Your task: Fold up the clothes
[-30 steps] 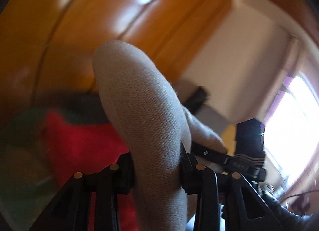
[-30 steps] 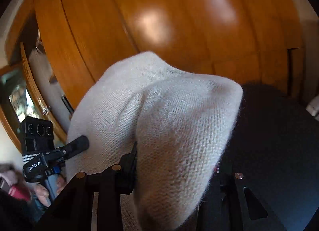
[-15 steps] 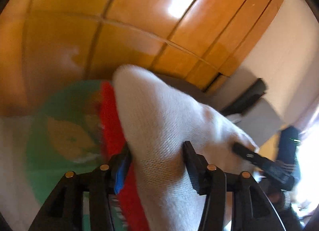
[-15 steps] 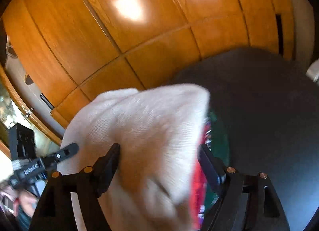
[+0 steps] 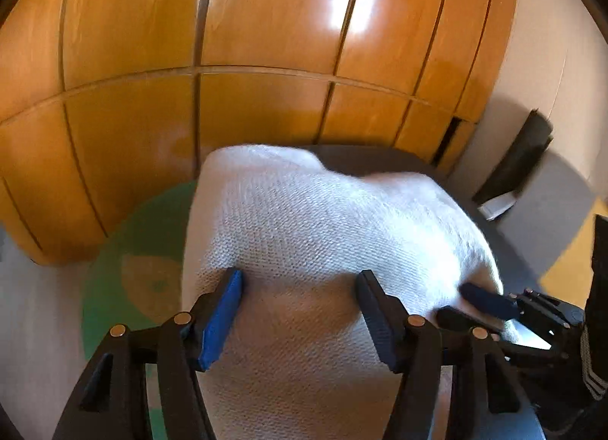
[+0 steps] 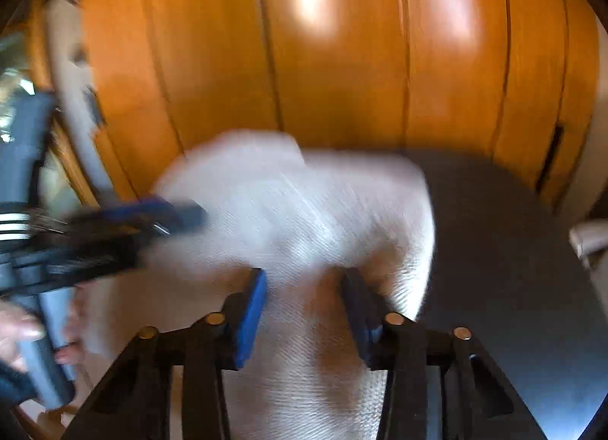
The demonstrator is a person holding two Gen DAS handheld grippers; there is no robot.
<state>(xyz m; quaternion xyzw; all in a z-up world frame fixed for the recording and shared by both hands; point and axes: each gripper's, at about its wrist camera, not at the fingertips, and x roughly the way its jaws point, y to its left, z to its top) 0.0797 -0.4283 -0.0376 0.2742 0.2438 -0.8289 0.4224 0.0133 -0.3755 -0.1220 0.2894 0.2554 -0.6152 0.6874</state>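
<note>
A cream knitted garment [image 5: 323, 234] lies bunched in front of both grippers. In the left wrist view my left gripper [image 5: 298, 288] is open, its blue-padded fingers [image 5: 224, 310] wide apart with the knit between them. In the right wrist view my right gripper [image 6: 304, 295] is open too, with a fold of the garment [image 6: 304, 212] between its pads; this view is motion-blurred. The right gripper also shows in the left wrist view [image 5: 490, 303] at the garment's right edge. The left gripper shows in the right wrist view [image 6: 159, 219] at the garment's left edge.
Orange wooden wardrobe doors [image 5: 266, 59] stand right behind. A dark surface [image 6: 513, 269] lies under the garment on the right. A green patterned cloth [image 5: 133, 269] lies to the left. A black object [image 5: 513, 162] leans by the white wall at right.
Both grippers came down from holding the garment raised and pinched. Their jaws have opened wide, and the red cloth seen earlier is now covered.
</note>
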